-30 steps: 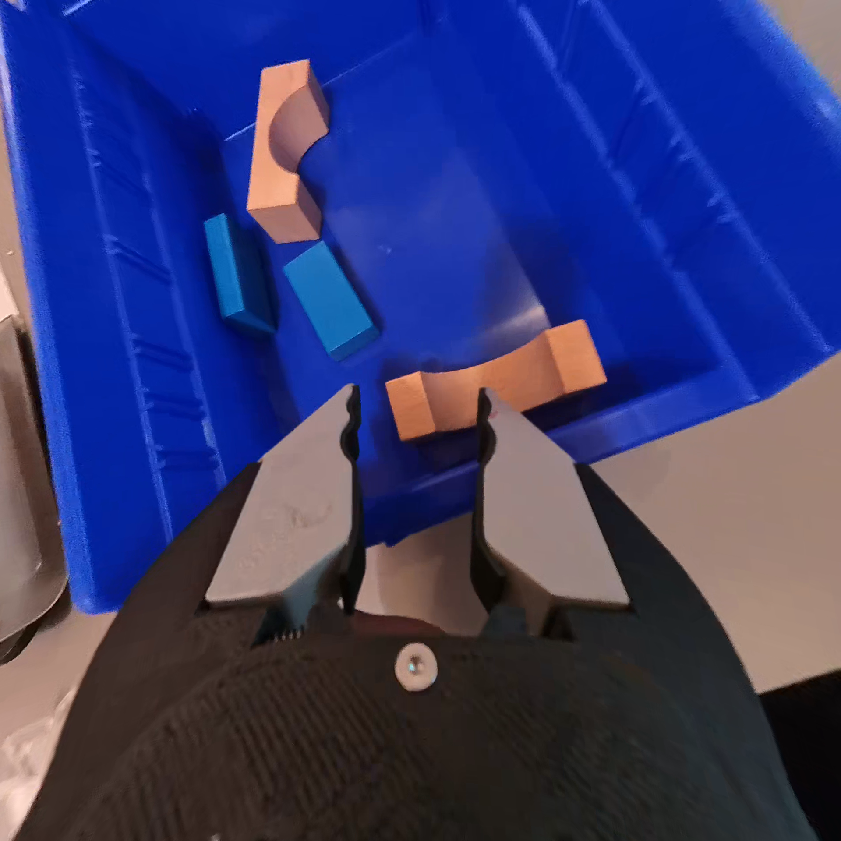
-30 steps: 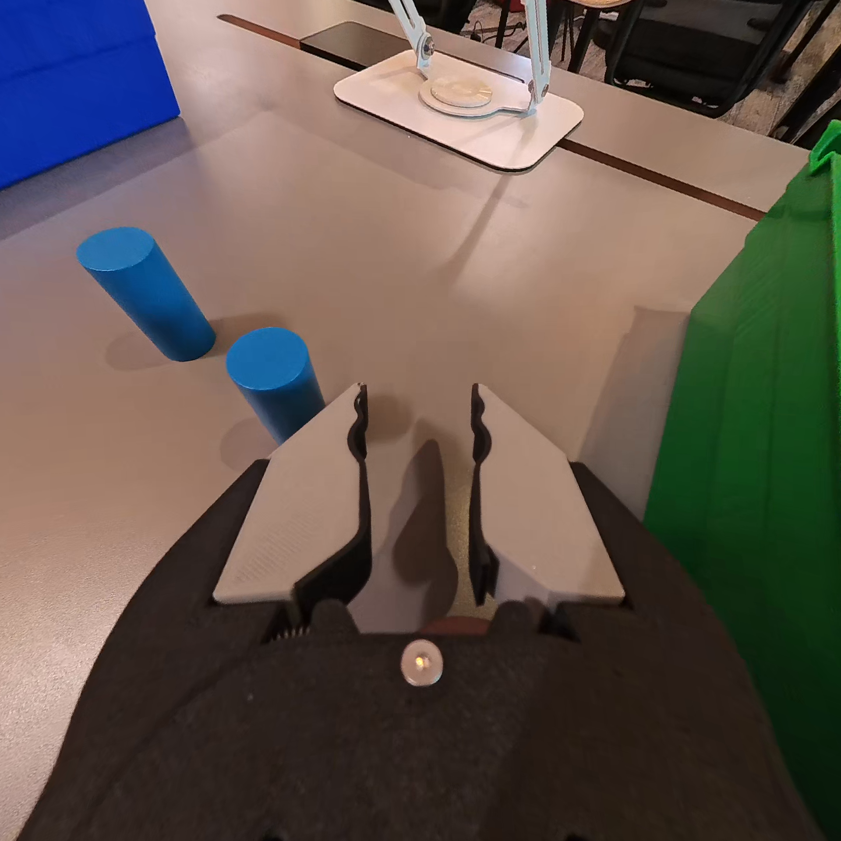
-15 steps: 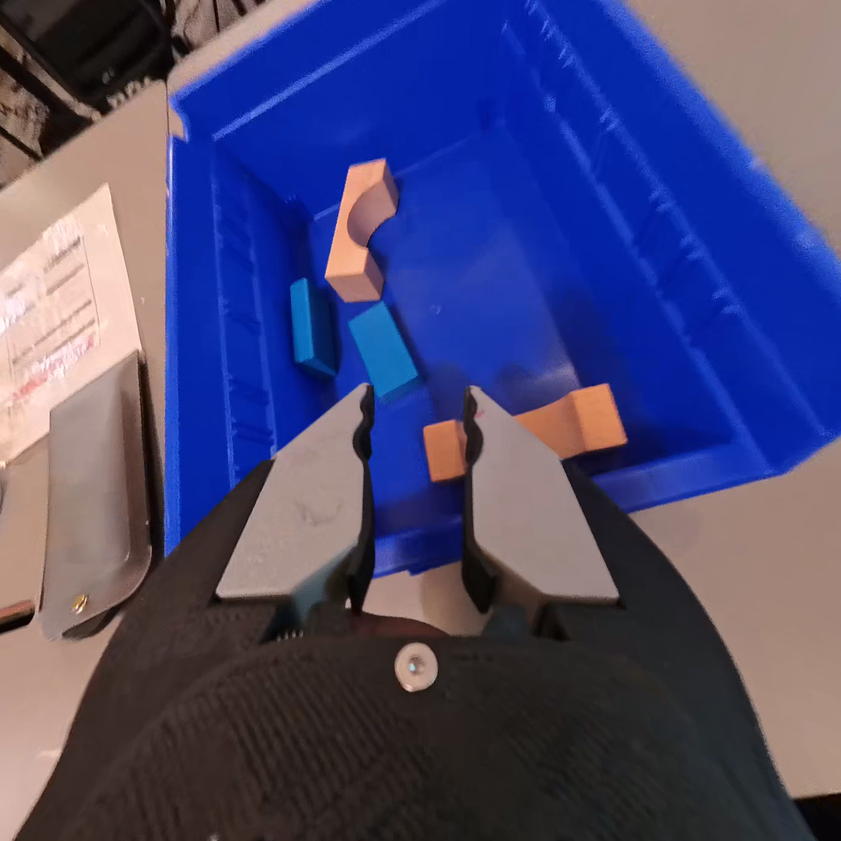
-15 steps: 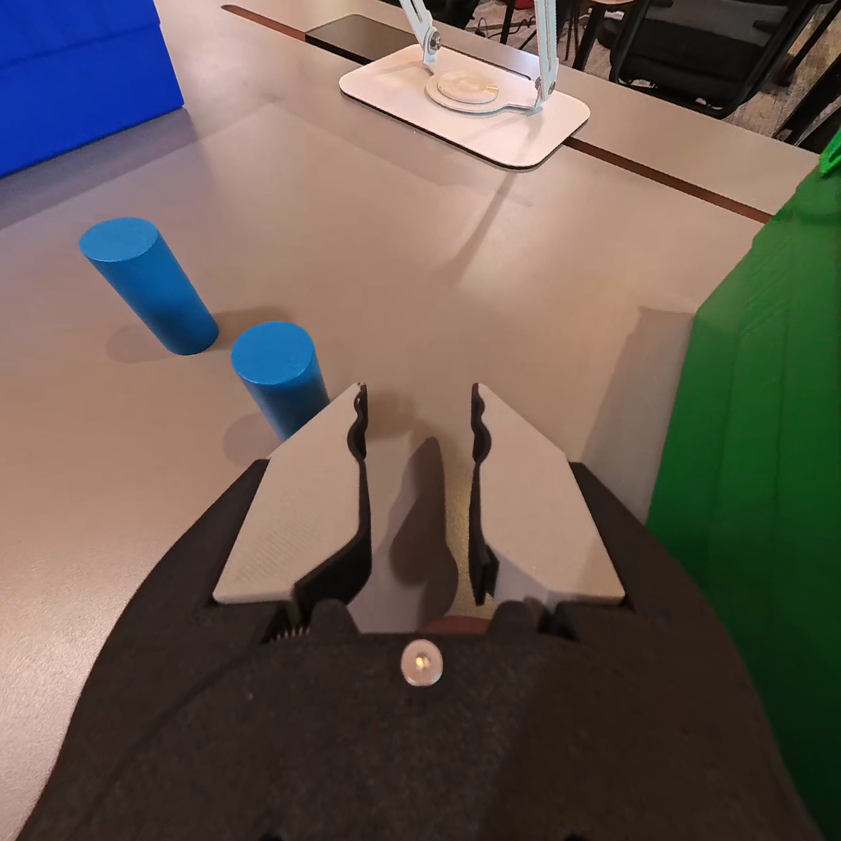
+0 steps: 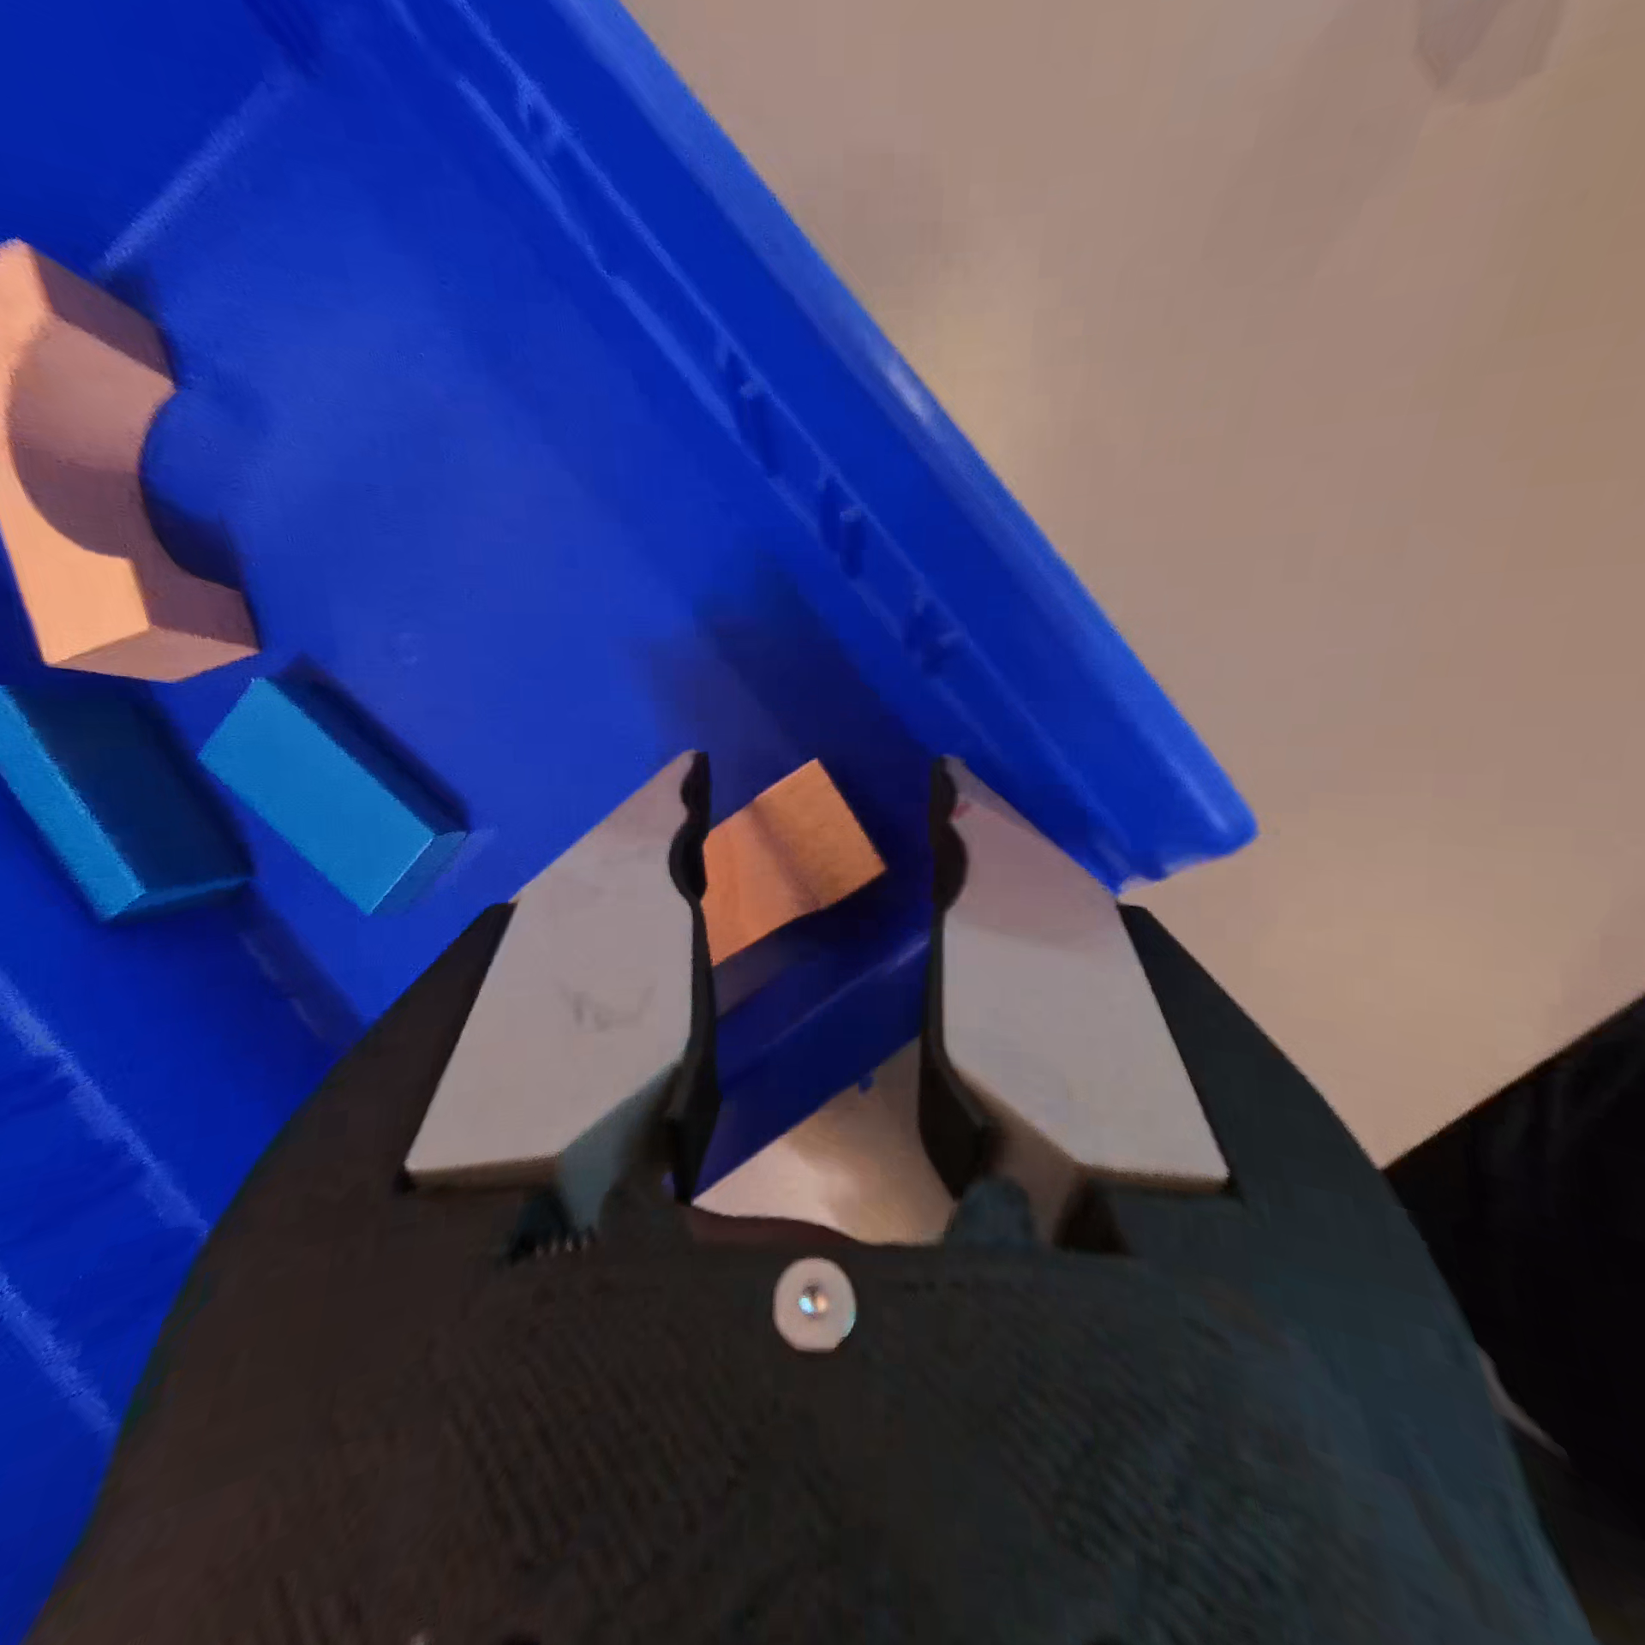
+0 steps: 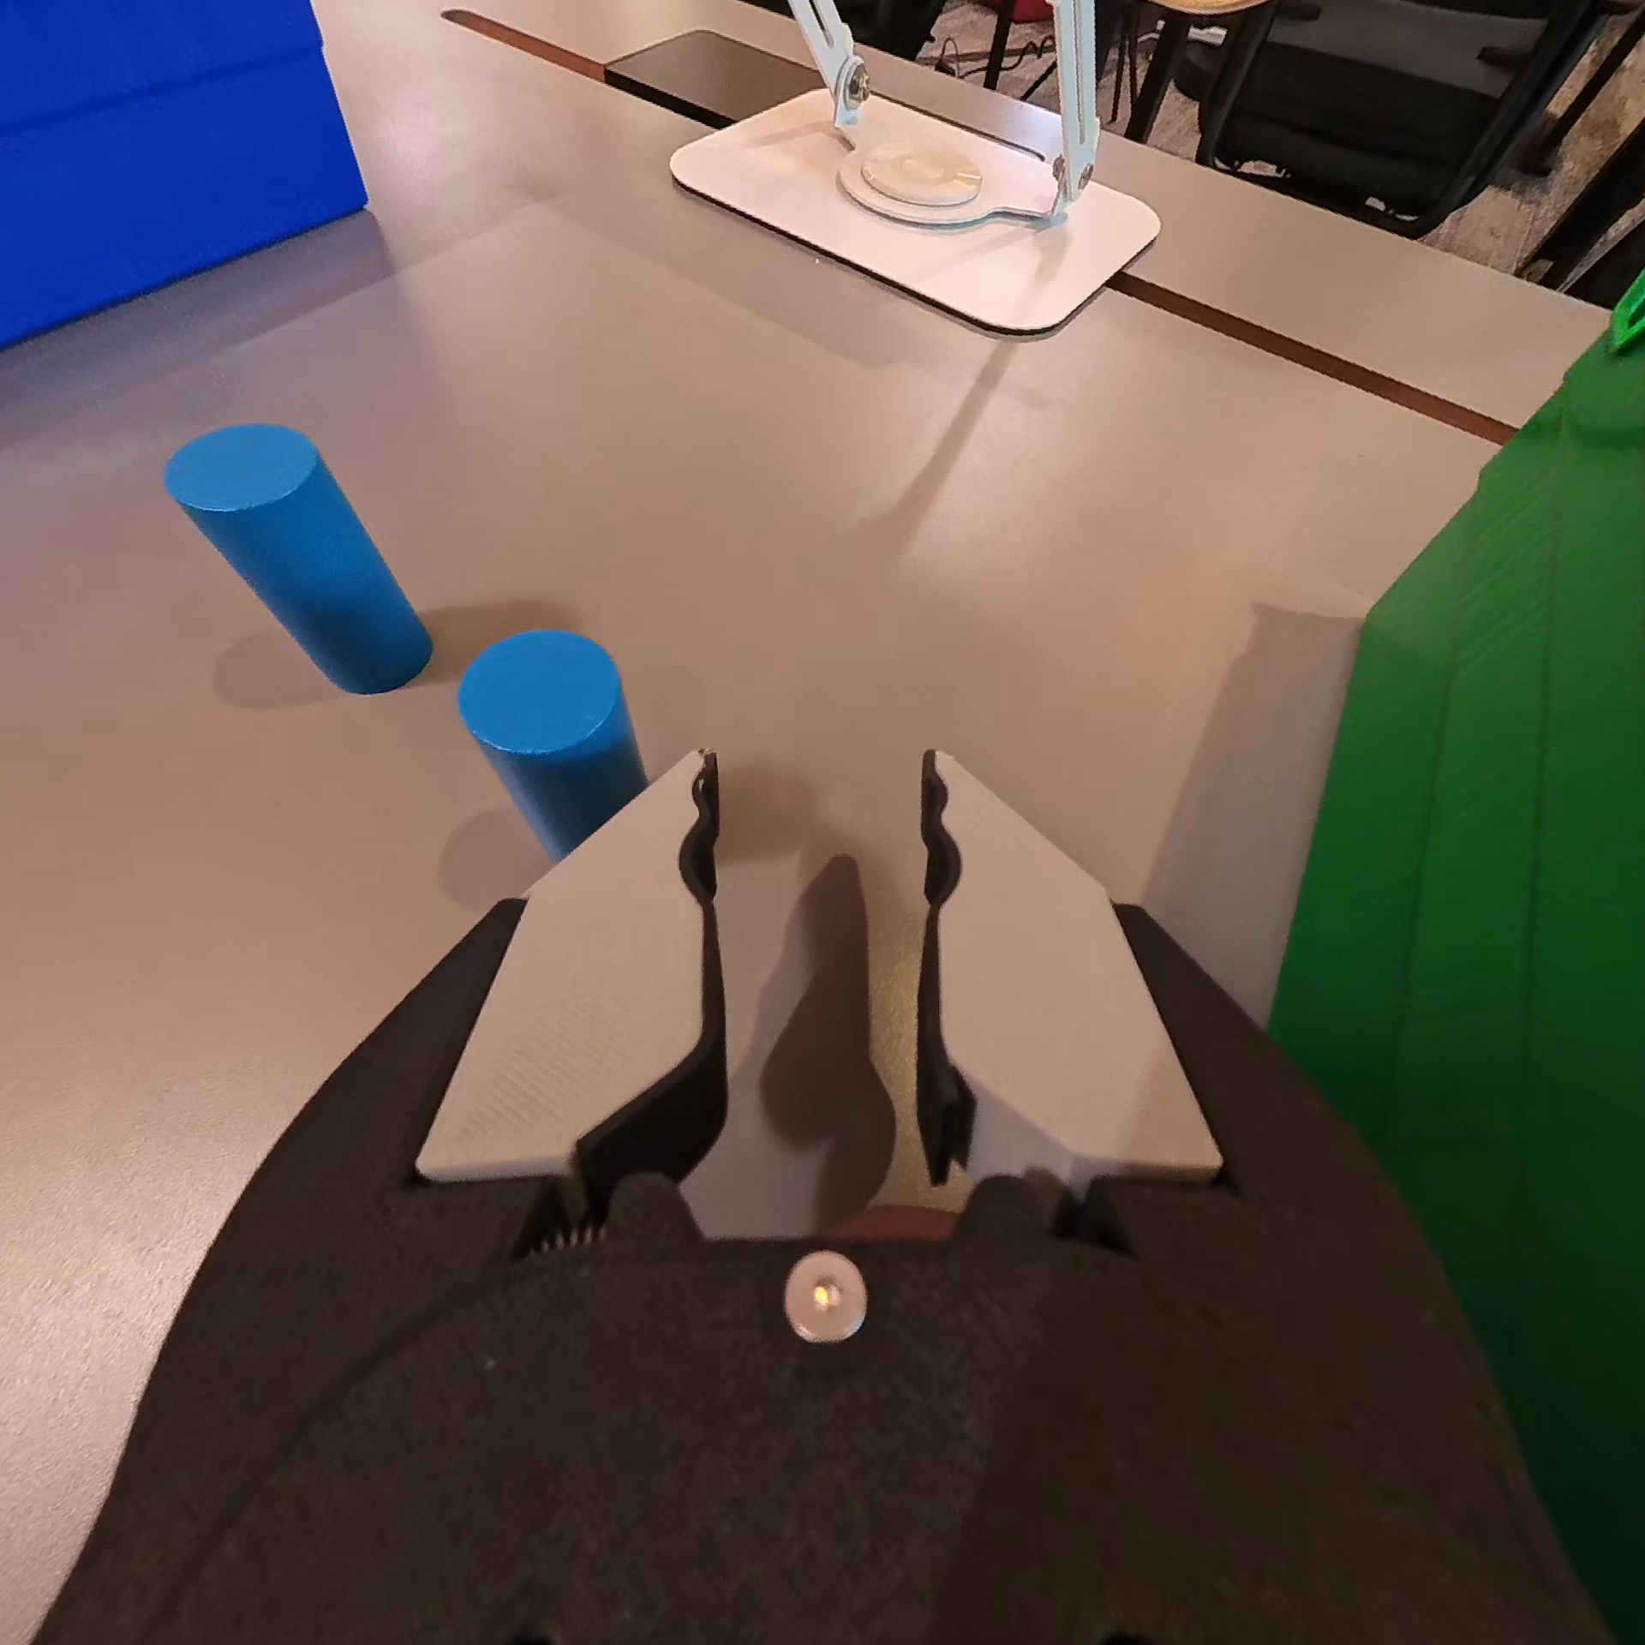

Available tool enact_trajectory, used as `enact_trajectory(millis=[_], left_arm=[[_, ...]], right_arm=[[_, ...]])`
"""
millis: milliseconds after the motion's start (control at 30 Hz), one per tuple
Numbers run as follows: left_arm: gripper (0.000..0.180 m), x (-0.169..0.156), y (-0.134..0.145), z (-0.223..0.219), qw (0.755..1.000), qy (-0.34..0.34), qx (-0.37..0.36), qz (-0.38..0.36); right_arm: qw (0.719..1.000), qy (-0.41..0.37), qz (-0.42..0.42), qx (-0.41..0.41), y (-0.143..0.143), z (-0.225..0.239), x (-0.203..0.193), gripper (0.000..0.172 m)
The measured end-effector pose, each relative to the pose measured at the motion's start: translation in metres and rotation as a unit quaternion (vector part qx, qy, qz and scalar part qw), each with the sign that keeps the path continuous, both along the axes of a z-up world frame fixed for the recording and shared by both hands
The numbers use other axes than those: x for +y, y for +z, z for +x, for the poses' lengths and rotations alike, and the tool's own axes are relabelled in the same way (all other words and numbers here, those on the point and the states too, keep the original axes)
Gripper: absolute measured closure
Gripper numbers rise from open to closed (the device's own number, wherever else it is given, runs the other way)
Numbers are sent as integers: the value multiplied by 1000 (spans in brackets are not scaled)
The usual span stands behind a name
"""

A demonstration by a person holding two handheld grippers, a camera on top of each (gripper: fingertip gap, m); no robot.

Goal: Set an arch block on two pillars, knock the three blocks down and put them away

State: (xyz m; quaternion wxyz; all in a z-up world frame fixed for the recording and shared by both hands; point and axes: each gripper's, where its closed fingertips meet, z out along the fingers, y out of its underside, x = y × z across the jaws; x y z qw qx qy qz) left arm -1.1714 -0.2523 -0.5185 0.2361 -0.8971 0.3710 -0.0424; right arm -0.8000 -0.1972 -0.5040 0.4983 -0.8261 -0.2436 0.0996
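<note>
Between the parted fingers of the left gripper (image 5: pixel 814 801), an orange arch block (image 5: pixel 783 859) lies in the near corner of the blue bin (image 5: pixel 890 463); the gripper has dropped closer and widened again since half a second ago, gripping nothing, so pickup appears imminent. Two blue pillars (image 6: pixel 303 556) stand upright, slightly apart, on the grey table (image 6: pixel 801 498). The right gripper (image 6: pixel 814 783) hangs open and empty. A green bin (image 6: pixel 1495 890) sits right; a white stand base (image 6: pixel 917 214) beyond.

Left wrist view looks steeply down, close, into blue bin (image 5: pixel 623 445); right wrist view faces forward, low over table (image 6: pixel 801 490); both share bin.
</note>
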Motion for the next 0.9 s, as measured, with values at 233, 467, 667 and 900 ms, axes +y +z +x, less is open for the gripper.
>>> enact_trajectory(millis=[233, 467, 667, 900], left_arm=[[153, -3, -6, -14, 992, -11, 121, -46], [155, 9, -4, -22, 986, -15, 162, -27], [157, 25, 22, -29, 992, 22, 104, 67], [158, 23, 52, -32, 981, 29, 1, 194]], right_arm=[[1000, 2, 1, 1, 0, -1, -1, 129], [1000, 5, 1, 5, 1, -1, -2, 129], [1000, 5, 2, -1, 0, -1, -1, 129], [1000, 4, 1, -3, -1, -1, -1, 129]])
